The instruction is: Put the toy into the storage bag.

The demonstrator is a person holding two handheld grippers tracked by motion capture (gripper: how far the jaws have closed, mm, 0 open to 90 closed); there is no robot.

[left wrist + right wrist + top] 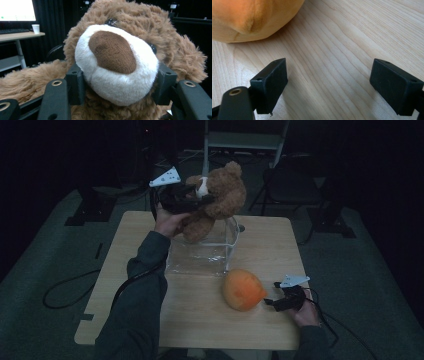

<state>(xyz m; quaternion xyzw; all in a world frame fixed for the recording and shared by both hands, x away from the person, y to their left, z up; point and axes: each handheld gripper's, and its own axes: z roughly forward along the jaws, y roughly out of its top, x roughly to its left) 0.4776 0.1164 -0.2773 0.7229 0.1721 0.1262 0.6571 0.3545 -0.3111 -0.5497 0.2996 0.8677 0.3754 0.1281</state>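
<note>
My left gripper (197,200) clamped on teddy bear (217,200) muzzle — bear upright over clear container (205,252), face towards me, my right gripper (329,85) wide, empty, near orange plush (243,290) — table (200,320).

High view dim, perhaps underexposed, with black surroundings; both gripper views bright and fairly sharp.

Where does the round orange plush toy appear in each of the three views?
High view: the round orange plush toy lies on the light wooden table, lower centre, just left of the right tool.
Left gripper view: not in it.
Right gripper view: the toy is at the top left, above the open jaws.
Shared landmark: the table's wood grain.
</note>
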